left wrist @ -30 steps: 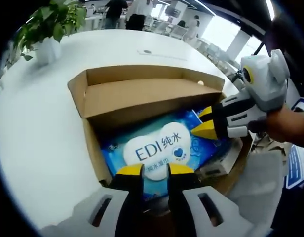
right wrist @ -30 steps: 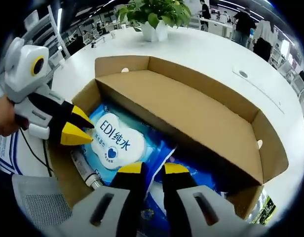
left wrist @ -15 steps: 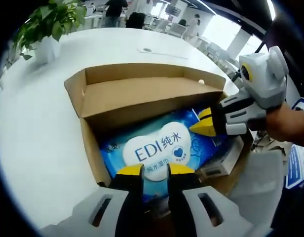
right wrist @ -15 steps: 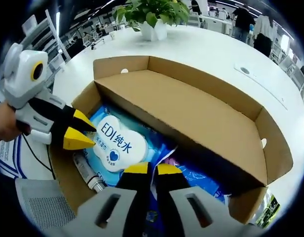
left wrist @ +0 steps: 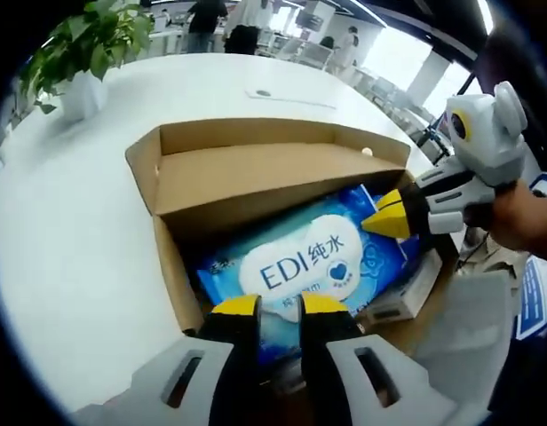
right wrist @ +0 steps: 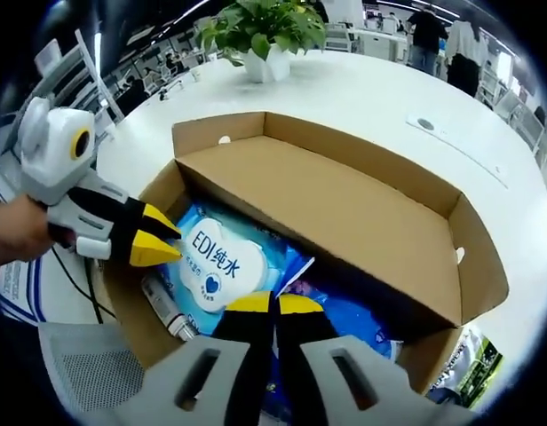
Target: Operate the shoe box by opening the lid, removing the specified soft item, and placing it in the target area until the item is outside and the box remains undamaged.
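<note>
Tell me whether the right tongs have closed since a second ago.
Yes. The right tongs had a gap between their yellow tips; now the tips meet, pinching the wipes pack inside the box.

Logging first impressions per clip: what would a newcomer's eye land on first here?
The open cardboard shoe box on the white table, its lid folded back. Inside lies a bright blue wipes pack with a white label. Both yellow-tipped claws meet it: the left claw at its near edge, the right claw shut on its far end.
</note>
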The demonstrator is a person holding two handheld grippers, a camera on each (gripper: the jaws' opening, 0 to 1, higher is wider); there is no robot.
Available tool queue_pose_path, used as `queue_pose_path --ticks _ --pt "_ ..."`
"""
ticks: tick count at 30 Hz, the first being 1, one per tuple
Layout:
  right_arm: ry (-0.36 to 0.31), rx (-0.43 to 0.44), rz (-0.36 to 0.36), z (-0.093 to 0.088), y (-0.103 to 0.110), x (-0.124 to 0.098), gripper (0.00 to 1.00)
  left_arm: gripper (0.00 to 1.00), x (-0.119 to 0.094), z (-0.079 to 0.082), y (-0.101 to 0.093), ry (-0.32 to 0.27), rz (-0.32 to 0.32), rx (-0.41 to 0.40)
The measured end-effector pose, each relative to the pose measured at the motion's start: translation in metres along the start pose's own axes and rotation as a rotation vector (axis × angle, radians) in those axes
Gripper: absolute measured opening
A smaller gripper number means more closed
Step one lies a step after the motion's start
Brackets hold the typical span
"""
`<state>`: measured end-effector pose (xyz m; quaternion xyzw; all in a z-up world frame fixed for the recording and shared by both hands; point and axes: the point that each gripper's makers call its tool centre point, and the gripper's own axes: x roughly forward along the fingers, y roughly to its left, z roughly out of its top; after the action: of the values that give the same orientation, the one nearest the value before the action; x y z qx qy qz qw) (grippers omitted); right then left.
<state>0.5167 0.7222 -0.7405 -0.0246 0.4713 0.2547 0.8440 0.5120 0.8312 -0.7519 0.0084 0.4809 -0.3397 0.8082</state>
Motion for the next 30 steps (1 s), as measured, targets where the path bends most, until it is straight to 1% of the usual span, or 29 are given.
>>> queue_pose_path --ticks 12,18,21,24,30 --pt "-0.017 0.015 -0.040 -0.010 -0.017 -0.028 0.00 0.16 -0.001 -0.001 -0.001 -0.004 -0.002 -0.013" --pt "-0.005 0.002 -0.079 -0.019 -0.030 -0.038 0.00 0.16 -0.001 -0.001 0.000 -0.005 0.000 -0.019" --pt "-0.002 0.023 -0.083 -0.023 -0.035 -0.037 0.00 0.16 -0.001 -0.001 0.000 -0.004 0.003 -0.014" --pt "-0.001 0.020 -0.090 -0.024 -0.034 -0.035 0.00 0.18 0.000 -0.001 -0.001 0.002 0.006 -0.013" --pt "0.002 0.023 -0.095 -0.026 -0.037 -0.033 0.00 0.18 0.003 0.004 -0.011 0.000 -0.018 -0.010"
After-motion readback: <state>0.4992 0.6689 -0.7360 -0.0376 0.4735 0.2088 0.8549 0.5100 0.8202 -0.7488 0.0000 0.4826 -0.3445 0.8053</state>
